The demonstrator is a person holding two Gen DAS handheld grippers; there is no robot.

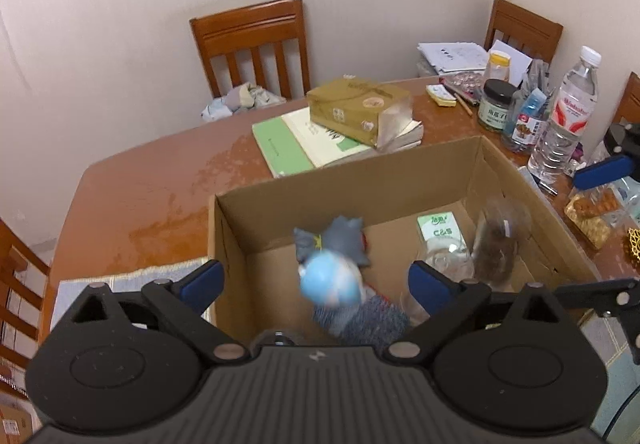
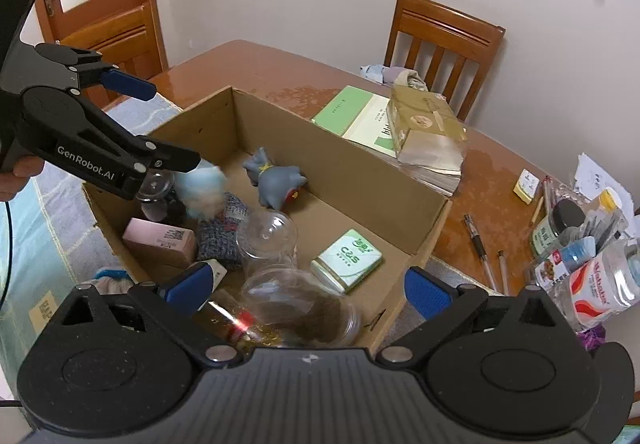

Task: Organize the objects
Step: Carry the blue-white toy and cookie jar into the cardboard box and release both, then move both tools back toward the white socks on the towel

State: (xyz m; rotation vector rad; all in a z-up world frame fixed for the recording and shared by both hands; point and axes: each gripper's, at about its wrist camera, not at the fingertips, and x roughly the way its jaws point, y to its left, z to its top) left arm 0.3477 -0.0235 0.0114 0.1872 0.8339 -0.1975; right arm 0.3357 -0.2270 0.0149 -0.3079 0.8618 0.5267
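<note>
An open cardboard box (image 1: 404, 171) (image 2: 352, 167) stands on the brown table. Inside lie a grey toy figure (image 1: 344, 240) (image 2: 276, 179), a green C&S tissue pack (image 1: 438, 230) (image 2: 348, 258), clear plastic jars (image 2: 268, 240), a grey knitted cloth (image 2: 224, 236) and a pink box (image 2: 160, 240). My left gripper (image 1: 316, 282) (image 2: 160, 123) is open above the box. A blurred light-blue round toy (image 1: 330, 280) (image 2: 202, 183) is below its fingers, not gripped. My right gripper (image 2: 308, 290) is open and empty over the box's near edge.
Green books (image 1: 296, 143) with a gold packet (image 1: 360, 109) on top lie behind the box. Jars, a water bottle (image 1: 564, 115) (image 2: 600, 284), pens (image 2: 478, 240) and papers crowd the table's right side. Wooden chairs (image 1: 256, 47) stand around. A cloth mat (image 1: 120, 280) lies left.
</note>
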